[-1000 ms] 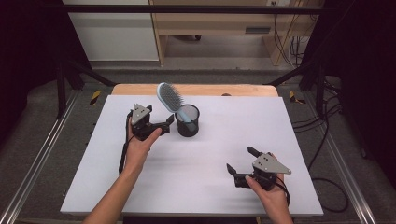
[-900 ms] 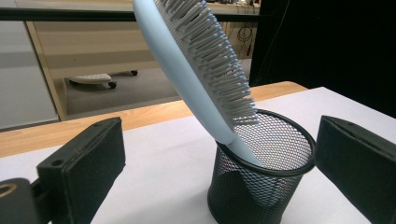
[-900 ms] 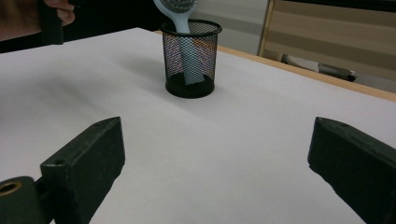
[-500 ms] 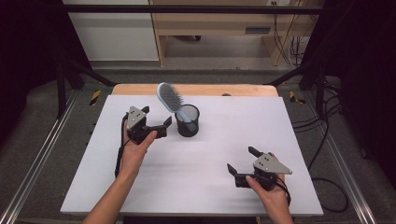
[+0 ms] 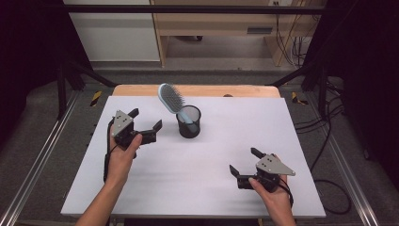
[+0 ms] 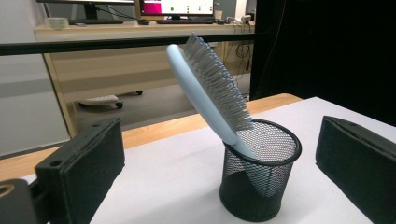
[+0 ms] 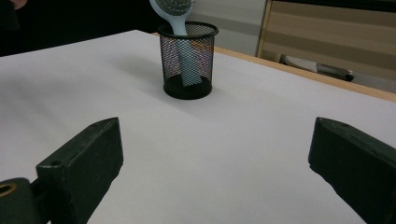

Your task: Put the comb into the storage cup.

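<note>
A light blue hairbrush [image 5: 170, 99] [image 6: 205, 95] [image 7: 180, 28] stands handle-down in a black mesh cup [image 5: 188, 122] [image 6: 259, 175] [image 7: 187, 60], its head leaning out toward the far left. My left gripper [image 5: 146, 119] [image 6: 219, 172] is open just left of the cup, with nothing between its jaws. My right gripper [image 5: 244, 161] [image 7: 215, 172] is open near the table's front right, well short of the cup, and holds nothing.
The cup stands on a white tabletop [image 5: 235, 122] with a wooden strip [image 5: 202, 90] along the far edge. Metal rails [image 5: 42, 155] run along both sides. Cables [image 5: 324, 141] lie on the floor at the right.
My left gripper has drawn back to the left, away from the cup, and a little toward the person. The right gripper and the brush have stayed put.
</note>
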The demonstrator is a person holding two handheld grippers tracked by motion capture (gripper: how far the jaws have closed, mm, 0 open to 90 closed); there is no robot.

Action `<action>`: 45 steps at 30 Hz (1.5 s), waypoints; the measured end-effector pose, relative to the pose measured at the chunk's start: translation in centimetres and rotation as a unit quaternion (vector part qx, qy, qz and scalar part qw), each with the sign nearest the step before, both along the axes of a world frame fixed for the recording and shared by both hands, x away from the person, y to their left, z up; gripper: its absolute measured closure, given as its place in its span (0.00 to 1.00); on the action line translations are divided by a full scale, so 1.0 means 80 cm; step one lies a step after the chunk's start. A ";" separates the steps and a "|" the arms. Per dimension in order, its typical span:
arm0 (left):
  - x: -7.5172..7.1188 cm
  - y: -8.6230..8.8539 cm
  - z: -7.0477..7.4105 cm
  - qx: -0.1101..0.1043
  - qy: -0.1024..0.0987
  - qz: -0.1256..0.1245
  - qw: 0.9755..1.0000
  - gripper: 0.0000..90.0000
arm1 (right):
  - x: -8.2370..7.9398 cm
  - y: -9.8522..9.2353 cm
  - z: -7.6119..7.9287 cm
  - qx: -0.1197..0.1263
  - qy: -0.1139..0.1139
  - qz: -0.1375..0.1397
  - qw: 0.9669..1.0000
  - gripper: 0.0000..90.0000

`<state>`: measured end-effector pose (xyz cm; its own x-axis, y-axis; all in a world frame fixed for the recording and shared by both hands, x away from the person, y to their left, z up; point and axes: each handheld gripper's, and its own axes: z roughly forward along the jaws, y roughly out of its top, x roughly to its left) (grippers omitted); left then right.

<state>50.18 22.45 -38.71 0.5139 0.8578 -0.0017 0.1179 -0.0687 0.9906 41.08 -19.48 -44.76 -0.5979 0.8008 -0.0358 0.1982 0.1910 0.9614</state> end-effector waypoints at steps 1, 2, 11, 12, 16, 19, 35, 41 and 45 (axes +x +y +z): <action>-0.002 0.003 0.001 -0.001 0.000 0.001 1.000 0.01 | 0.000 0.000 0.000 0.000 0.000 0.000 1.000 0.04; -0.004 0.006 0.001 0.000 0.000 0.002 1.000 0.01 | 0.000 0.000 0.000 -0.001 0.000 0.001 1.000 0.04; -0.026 0.029 0.009 0.003 -0.004 0.005 1.000 0.01 | 0.000 -0.001 0.000 0.000 -0.001 0.000 1.000 0.04; -0.028 0.032 0.010 0.004 -0.005 0.006 1.000 0.01 | -0.001 -0.002 0.000 0.001 -0.001 0.000 1.000 0.04; -0.038 0.043 0.017 0.007 -0.012 0.006 1.000 0.01 | 0.000 -0.003 0.000 -0.001 0.000 -0.002 1.000 0.04; -0.046 0.052 0.021 0.008 -0.015 0.006 1.000 0.01 | 0.000 -0.004 -0.001 -0.002 0.001 -0.002 1.000 0.04; -0.072 0.100 0.017 -0.012 -0.030 0.023 0.999 0.01 | -0.001 -0.007 -0.001 -0.006 -0.004 -0.007 1.000 0.04; -0.078 0.114 0.014 -0.017 -0.032 0.025 0.999 0.01 | -0.001 -0.009 -0.001 -0.004 -0.005 -0.008 1.000 0.04; -0.084 0.123 0.011 -0.019 -0.033 0.029 0.999 0.01 | -0.002 -0.010 0.000 -0.004 -0.005 -0.008 1.000 0.04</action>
